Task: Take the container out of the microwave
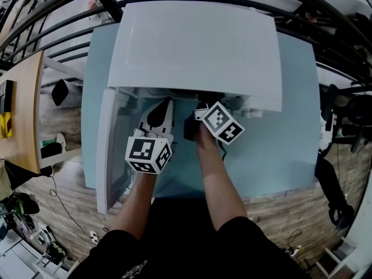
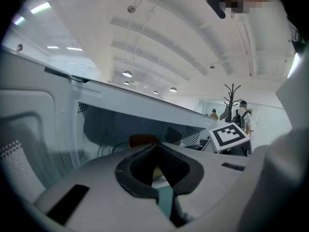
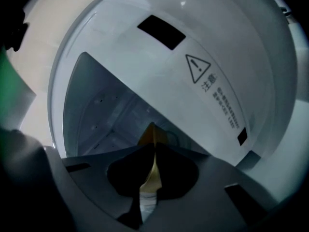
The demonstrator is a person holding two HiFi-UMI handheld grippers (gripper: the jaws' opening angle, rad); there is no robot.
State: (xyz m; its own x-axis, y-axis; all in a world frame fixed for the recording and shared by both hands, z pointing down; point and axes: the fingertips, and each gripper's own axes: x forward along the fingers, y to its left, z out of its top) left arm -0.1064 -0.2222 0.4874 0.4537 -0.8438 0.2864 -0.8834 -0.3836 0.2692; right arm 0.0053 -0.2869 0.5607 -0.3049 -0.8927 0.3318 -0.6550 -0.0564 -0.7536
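**Head view.** A white, box-shaped microwave oven stands on a pale blue tabletop. Its white door hangs open at the left. A person's bare forearms reach to the oven's mouth. The left gripper points into the left part of the opening, just beside the door.

**Left gripper view.** The grey jaws are pressed together at their tips, with nothing between them. Lower down, a narrow slit between them shows the tabletop. Beyond the tips, inside the dim cavity, sits the orange-brown container. A black-and-white marker cube shows to the right. People stand far off in the room behind it.

**Right gripper view.** The right gripper looks into the cavity. Its dark pads pinch a thin yellow-orange edge of the container, which fills the slit between them. The edge rises in a peak just above the tips. A white panel bearing a warning triangle lies above and to the right. In the head view these jaws are hidden beneath the oven's top edge.
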